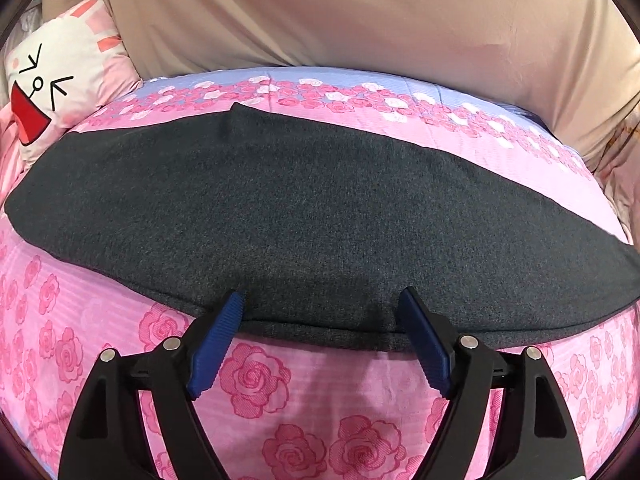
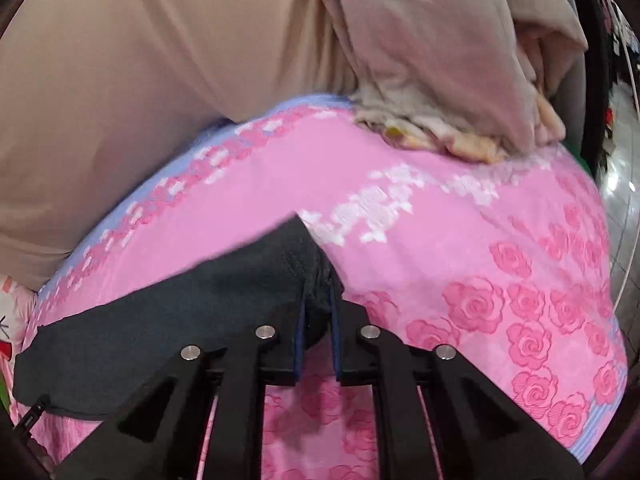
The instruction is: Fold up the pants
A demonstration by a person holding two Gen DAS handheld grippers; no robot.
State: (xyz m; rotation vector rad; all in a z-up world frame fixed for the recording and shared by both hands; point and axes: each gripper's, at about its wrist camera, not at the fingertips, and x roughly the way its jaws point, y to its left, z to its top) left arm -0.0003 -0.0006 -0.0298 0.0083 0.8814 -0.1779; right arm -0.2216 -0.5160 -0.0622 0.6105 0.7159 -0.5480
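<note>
Dark grey pants [image 1: 304, 216] lie flat across a pink rose-print bedspread [image 1: 260, 396], stretching from left to right. My left gripper [image 1: 322, 294] is open wide, its blue pads [image 1: 218, 344] resting at the near edge of the pants with nothing pinched between them. In the right wrist view the pants [image 2: 192, 320] end in a raised corner. There my right gripper [image 2: 318, 292] has its jaws close together, with a bunch of the dark fabric pressed between the pads.
A beige cushioned backrest [image 1: 340, 12] rises behind the bed. A cartoon-face pillow [image 1: 52, 80] sits at the far left. A crumpled pale blanket [image 2: 440, 80] lies at the far right corner. Beyond the bed's right edge shows shiny floor [image 2: 622, 184].
</note>
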